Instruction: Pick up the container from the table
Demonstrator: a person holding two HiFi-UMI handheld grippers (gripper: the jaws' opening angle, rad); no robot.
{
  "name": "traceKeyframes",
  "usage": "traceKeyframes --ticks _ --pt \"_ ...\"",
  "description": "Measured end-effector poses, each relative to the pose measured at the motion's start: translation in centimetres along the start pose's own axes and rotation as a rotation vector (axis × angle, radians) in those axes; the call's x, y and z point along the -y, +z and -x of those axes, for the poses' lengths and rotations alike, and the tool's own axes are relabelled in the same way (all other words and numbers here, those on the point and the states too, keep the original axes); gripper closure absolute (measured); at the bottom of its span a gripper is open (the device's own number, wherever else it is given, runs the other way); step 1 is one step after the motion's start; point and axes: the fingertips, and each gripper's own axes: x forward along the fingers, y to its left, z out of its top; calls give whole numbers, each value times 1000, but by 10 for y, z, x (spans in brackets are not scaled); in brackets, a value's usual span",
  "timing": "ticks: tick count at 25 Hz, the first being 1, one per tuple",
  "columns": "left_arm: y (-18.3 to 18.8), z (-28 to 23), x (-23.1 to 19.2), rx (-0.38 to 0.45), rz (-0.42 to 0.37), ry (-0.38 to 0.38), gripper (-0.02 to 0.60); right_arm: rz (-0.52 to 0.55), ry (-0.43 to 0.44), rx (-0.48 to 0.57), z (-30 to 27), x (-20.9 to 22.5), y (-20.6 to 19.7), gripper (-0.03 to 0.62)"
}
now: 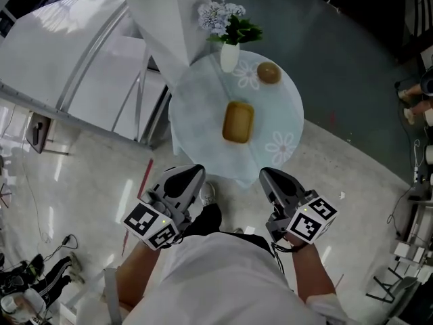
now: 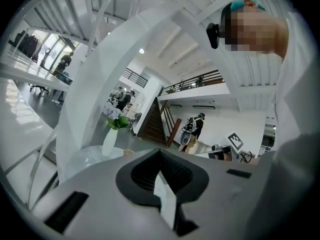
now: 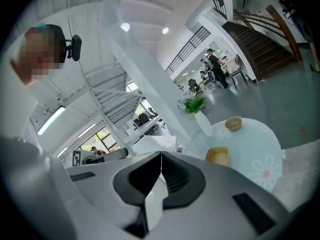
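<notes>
A yellow-brown rectangular container (image 1: 238, 121) lies in the middle of a small round table (image 1: 284, 100) with a pale floral cloth; it also shows in the right gripper view as the container (image 3: 218, 155). My left gripper (image 1: 191, 175) and right gripper (image 1: 269, 177) hover side by side in front of the table's near edge, short of the container. Both have their jaws pressed together with nothing between them. In the left gripper view only the table's edge (image 2: 90, 156) and the vase (image 2: 109, 140) show past the jaws.
A white vase with flowers (image 1: 229, 56) and a small round brown bowl (image 1: 268, 72) stand at the table's far side. A slanted white column (image 1: 159, 19) rises left of the table. A person's feet and cables sit at the right edge (image 1: 414, 103).
</notes>
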Motion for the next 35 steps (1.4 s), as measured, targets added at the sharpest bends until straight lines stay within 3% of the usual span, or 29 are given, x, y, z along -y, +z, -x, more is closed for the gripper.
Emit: traceKeyframes --ticks 18,35 --pt "22 -32 -70 -44 -3 -56 561 -21 -109 -2 -63 34 25 572" --pt "-11 -79 -102 -111 36 59 561 -19 -146 -76 -101 121 26 571"
